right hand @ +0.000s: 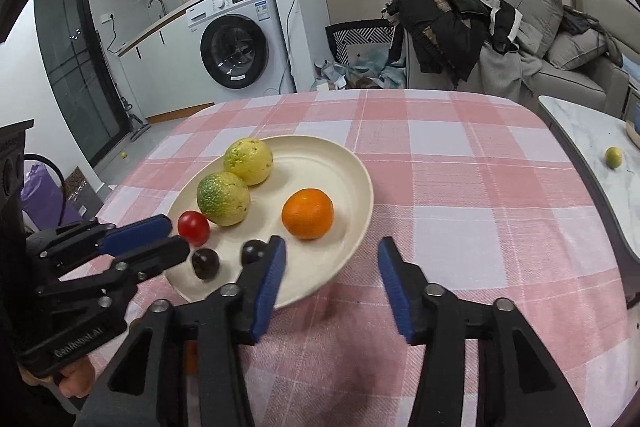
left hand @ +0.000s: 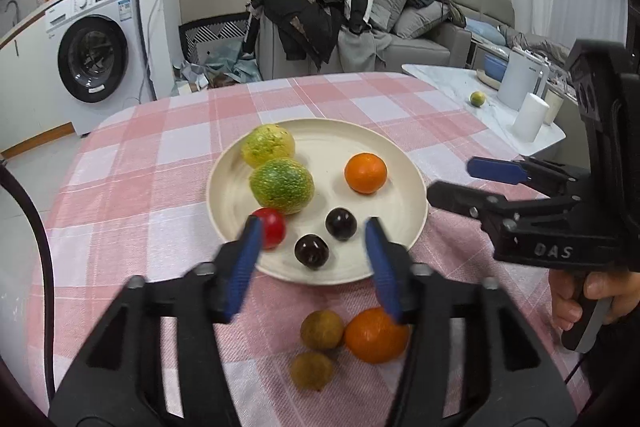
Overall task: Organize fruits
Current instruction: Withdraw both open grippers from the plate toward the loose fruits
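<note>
A cream plate (left hand: 384, 143) (right hand: 344, 163) on the pink checked tablecloth holds two yellow-green fruits (left hand: 282, 185) (right hand: 223, 199), an orange (left hand: 365, 173) (right hand: 307, 213), a red tomato (left hand: 272, 227) (right hand: 193, 227) and two dark cherries (left hand: 341, 223) (right hand: 205, 263). On the cloth in front of the plate lie a second orange (left hand: 374, 335) and two brownish longans (left hand: 322, 329). My left gripper (left hand: 312, 233) (right hand: 148, 239) is open and empty above the plate's near rim. My right gripper (right hand: 332, 247) (left hand: 472, 179) is open and empty at the plate's right side.
The tablecloth (right hand: 460, 163) covers a rounded table. To the right stands a marble side table (left hand: 452, 83) with a small lime (left hand: 477, 99), a white kettle (left hand: 520, 79) and a cup. A washing machine (left hand: 94, 55) and a cluttered sofa (left hand: 360, 23) stand behind.
</note>
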Action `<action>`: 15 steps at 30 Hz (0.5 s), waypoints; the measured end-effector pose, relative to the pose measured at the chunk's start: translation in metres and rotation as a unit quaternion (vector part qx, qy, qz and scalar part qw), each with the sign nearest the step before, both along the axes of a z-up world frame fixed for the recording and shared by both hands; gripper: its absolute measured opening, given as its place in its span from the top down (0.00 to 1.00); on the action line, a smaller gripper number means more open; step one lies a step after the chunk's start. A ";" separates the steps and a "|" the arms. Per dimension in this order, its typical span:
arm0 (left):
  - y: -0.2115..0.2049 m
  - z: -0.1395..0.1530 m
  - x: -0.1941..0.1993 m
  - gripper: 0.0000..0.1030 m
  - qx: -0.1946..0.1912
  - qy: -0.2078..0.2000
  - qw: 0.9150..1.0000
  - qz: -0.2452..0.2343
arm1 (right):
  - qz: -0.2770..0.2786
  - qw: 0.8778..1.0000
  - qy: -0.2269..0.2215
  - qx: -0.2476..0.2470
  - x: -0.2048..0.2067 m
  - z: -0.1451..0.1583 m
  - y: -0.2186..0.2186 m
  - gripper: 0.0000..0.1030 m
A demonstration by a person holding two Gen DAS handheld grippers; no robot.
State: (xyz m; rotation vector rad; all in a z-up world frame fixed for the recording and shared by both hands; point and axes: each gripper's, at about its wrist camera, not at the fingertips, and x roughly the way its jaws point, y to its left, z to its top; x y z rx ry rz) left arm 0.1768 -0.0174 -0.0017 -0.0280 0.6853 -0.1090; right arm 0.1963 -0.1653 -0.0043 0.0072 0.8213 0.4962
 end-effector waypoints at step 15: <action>0.023 0.009 -0.066 0.01 0.011 -0.010 0.999 0.036 | 0.057 0.998 0.016 0.007 -0.042 0.020 0.004 0.00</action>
